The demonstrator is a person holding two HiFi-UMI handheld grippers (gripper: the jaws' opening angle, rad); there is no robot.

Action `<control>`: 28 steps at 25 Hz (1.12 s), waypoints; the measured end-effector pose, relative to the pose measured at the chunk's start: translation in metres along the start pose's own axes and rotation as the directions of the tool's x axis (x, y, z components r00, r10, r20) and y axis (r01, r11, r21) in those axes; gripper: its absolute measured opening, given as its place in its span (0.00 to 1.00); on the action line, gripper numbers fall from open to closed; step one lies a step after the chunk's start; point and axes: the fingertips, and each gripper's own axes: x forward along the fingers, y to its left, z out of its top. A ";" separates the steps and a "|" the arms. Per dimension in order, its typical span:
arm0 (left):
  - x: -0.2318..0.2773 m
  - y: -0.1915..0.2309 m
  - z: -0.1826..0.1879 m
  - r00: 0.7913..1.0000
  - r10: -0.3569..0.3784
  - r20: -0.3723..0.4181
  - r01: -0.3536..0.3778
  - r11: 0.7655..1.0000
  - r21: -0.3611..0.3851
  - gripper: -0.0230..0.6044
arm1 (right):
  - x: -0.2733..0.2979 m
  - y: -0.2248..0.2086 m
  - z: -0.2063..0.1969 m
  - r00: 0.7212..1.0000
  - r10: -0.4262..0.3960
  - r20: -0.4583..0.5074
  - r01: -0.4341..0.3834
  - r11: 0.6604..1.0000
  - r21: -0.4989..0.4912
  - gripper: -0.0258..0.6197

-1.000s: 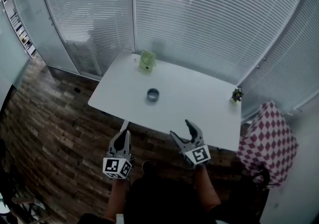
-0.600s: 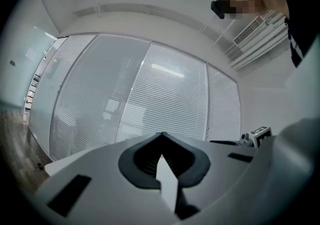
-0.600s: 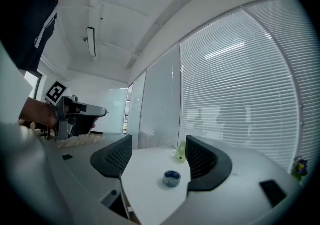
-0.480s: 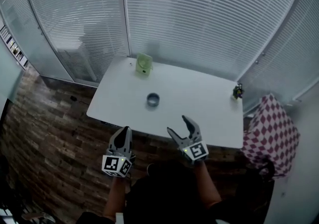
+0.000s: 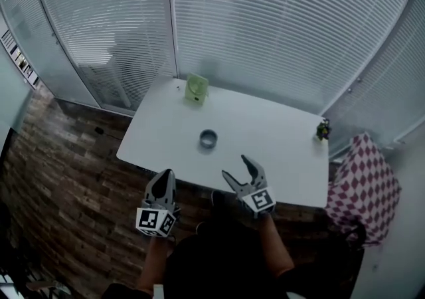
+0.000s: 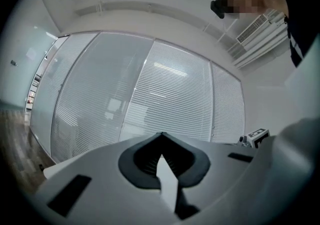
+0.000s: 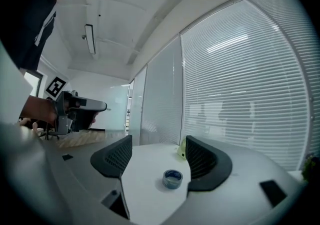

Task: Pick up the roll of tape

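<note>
While the right gripper [image 5: 235, 167] gapes empty short of the roll of tape [image 5: 208, 138], the left gripper [image 5: 163, 175] sits closed, empty.

White table [image 5: 265, 148] with roll of tape [image 5: 208, 138], pale green object [image 5: 196, 88], small dark object [image 5: 323, 129]

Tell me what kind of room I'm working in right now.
Most likely an office or meeting room: floor-to-ceiling horizontal blinds line the walls, a plain white table carries the roll of tape, and wood-plank flooring runs beneath.
</note>
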 end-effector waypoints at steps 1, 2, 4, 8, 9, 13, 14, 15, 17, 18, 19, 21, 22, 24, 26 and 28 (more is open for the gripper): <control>0.004 0.003 0.000 1.000 0.001 0.002 -0.001 1.000 0.006 0.05 | 0.004 -0.004 -0.002 1.000 0.000 0.000 0.000 1.000 -0.005 0.51; 0.008 0.006 0.000 1.000 0.002 0.002 -0.002 1.000 0.009 0.05 | 0.008 -0.008 -0.004 1.000 0.000 -0.003 0.000 1.000 -0.003 0.51; 0.017 0.008 0.002 1.000 -0.002 -0.004 0.002 1.000 0.019 0.05 | 0.015 -0.015 -0.008 1.000 0.001 -0.011 -0.001 1.000 0.005 0.51; 0.037 0.013 0.007 1.000 -0.026 0.005 0.026 0.998 0.053 0.05 | 0.034 -0.038 -0.017 0.999 -0.017 -0.037 0.018 0.999 0.029 0.51; 0.041 0.014 0.008 1.000 -0.025 0.005 0.024 0.998 0.052 0.05 | 0.038 -0.043 -0.020 0.999 -0.020 -0.039 0.022 0.999 0.046 0.51; 0.050 0.018 0.010 1.000 -0.017 -0.001 0.017 0.999 0.045 0.05 | 0.050 -0.051 -0.033 0.998 -0.015 -0.066 0.020 0.997 0.076 0.51; 0.052 0.019 0.009 1.000 -0.015 -0.001 0.015 0.999 0.046 0.05 | 0.054 -0.052 -0.035 0.998 -0.011 -0.068 0.017 0.997 0.081 0.51; 0.054 0.020 0.009 1.000 -0.010 -0.002 0.010 0.999 0.046 0.05 | 0.057 -0.052 -0.038 0.997 -0.004 -0.072 0.010 0.997 0.081 0.51; 0.055 0.024 0.010 1.000 0.009 -0.005 -0.008 0.999 0.047 0.05 | 0.064 -0.051 -0.044 0.995 0.017 -0.096 -0.012 0.998 0.055 0.51; 0.056 0.026 0.010 1.000 0.016 -0.005 -0.016 0.999 0.046 0.05 | 0.068 -0.050 -0.046 0.994 0.028 -0.106 -0.023 0.999 0.045 0.51; 0.056 0.028 0.011 1.000 0.022 -0.003 -0.021 0.999 0.043 0.05 | 0.072 -0.048 -0.048 0.993 0.038 -0.115 -0.033 0.999 0.041 0.51; 0.056 0.033 0.011 1.000 0.030 -0.003 -0.030 0.999 0.039 0.05 | 0.079 -0.045 -0.051 0.990 0.053 -0.130 -0.049 0.998 0.036 0.51; 0.056 0.034 0.011 0.999 0.033 -0.004 -0.033 0.999 0.040 0.05 | 0.082 -0.044 -0.053 0.988 0.059 -0.141 -0.056 0.998 0.031 0.51; 0.056 0.036 0.010 0.999 0.039 -0.007 -0.039 0.998 0.043 0.05 | 0.088 -0.043 -0.058 0.984 0.071 -0.164 -0.068 0.997 0.020 0.51; 0.055 0.038 0.008 0.999 0.043 -0.010 -0.042 0.999 0.034 0.05 | 0.095 -0.040 -0.066 0.980 0.085 -0.180 -0.080 0.996 0.035 0.51; 0.054 0.040 0.007 0.999 0.048 -0.014 -0.048 0.999 0.026 0.05 | 0.102 -0.037 -0.074 0.975 0.106 -0.196 -0.097 0.994 0.057 0.51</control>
